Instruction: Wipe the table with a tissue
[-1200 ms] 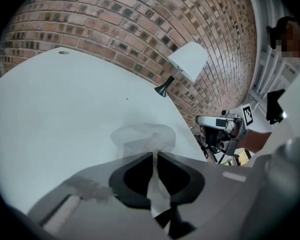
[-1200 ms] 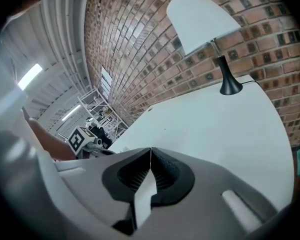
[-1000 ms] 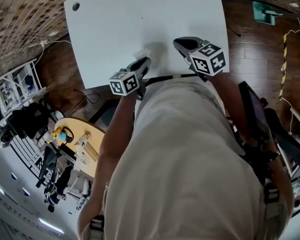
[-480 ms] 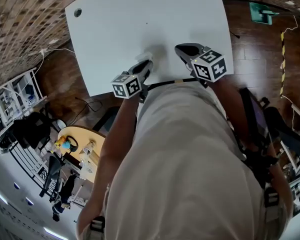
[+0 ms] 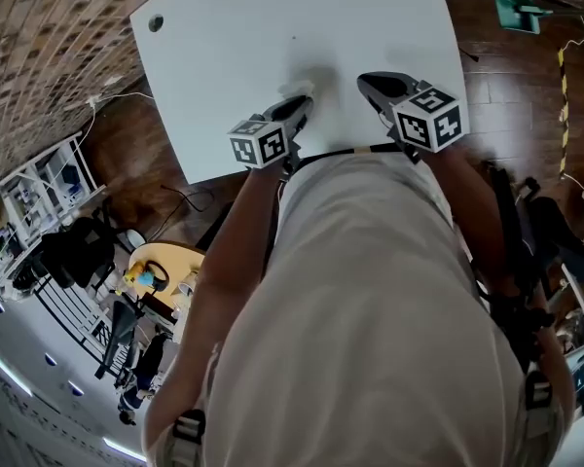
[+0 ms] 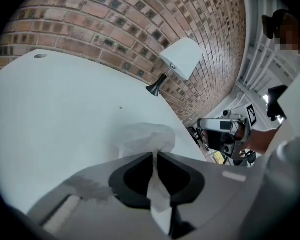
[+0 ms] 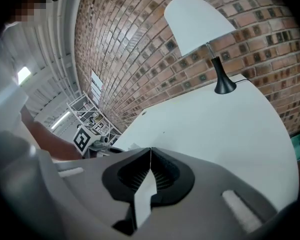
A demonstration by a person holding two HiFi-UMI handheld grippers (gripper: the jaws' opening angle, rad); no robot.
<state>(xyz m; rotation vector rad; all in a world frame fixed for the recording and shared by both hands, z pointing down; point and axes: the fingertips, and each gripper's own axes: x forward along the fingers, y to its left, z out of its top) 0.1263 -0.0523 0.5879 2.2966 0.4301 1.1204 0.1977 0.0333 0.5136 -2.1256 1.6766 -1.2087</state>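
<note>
So the biggest thing here is the white bench (image 5: 273, 47). It fills the upper part of the head view and sits on a dark wooden floor (image 5: 506, 95). Behind the far edge of the bench there's a brick wall (image 6: 115, 29).

The person is standing right at the near edge in a light shirt (image 5: 370, 309), with both arms out over the top.

A lamp (image 7: 200, 24) with a white shade and a thin black stem stands at the far side of the bench, near the wall.

The left tool (image 5: 297, 105) is angled down onto the surface near the front edge, with its marker cube (image 5: 259, 144) facing up. Its jaws are nearly closed, pinching a white tissue (image 6: 145, 139). A strip of the tissue runs back between the pads, and the rest bunches out in front of the tips and rests on the bench top.

The right tool (image 5: 375, 86) sits just beside it on the person's right, also over the bench. Its jaws are shut with the tips meeting, and as far as I can tell they aren't gripping anything.

Small stuff: there's a round grey hole (image 5: 156, 22) in the far left corner of the bench, and a tiny dark speck (image 6: 121, 108) a bit beyond the tissue.
</note>
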